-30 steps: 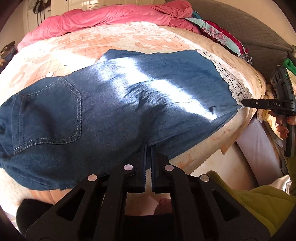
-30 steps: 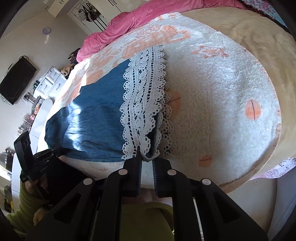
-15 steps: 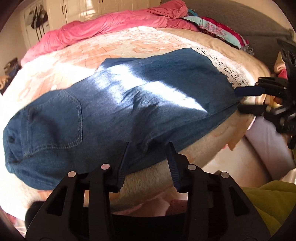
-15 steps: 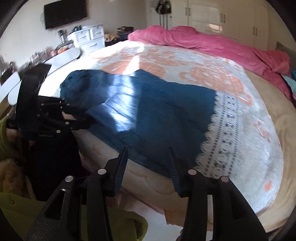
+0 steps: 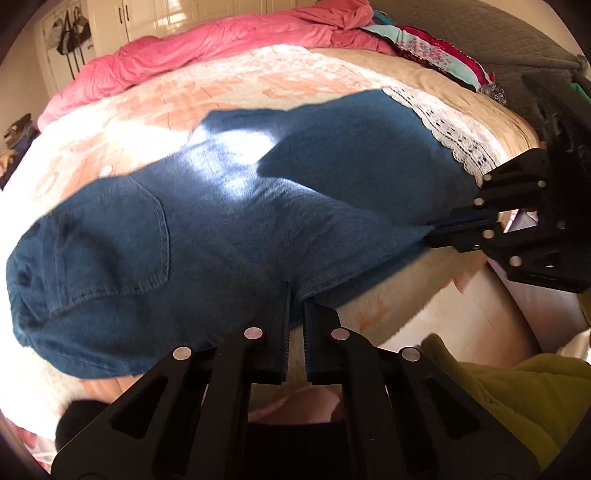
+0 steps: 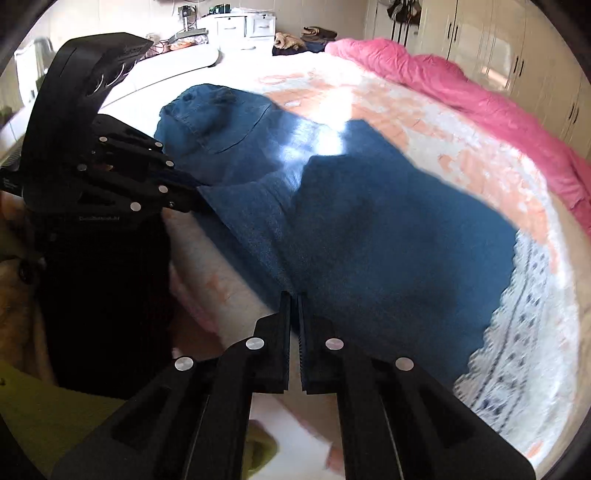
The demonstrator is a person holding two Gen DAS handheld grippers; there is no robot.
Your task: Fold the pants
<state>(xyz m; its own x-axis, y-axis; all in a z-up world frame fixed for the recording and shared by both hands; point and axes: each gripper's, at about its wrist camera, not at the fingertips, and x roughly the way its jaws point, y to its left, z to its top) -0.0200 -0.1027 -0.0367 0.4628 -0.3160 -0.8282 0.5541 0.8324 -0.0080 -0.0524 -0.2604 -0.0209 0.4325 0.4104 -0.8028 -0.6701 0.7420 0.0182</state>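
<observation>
Now, in the left wrist view, the left gripper (image 5: 295, 299) is pinching the near edge of the pants (image 5: 229, 221), jaws clamped together on denim; the garment is stretching away ahead of the jaws, its long axis running crosswise from waistband to lace hem (image 5: 454, 140). In the right wrist view, the right gripper (image 6: 293, 299) is likewise clamping the same near edge closer to the hem, pointing steeply down.

Sunlit bed (image 5: 303, 79) with pink duvet (image 6: 461, 88), white wardrobes (image 6: 491, 44) behind, white drawers (image 6: 243, 27) by the wall
</observation>
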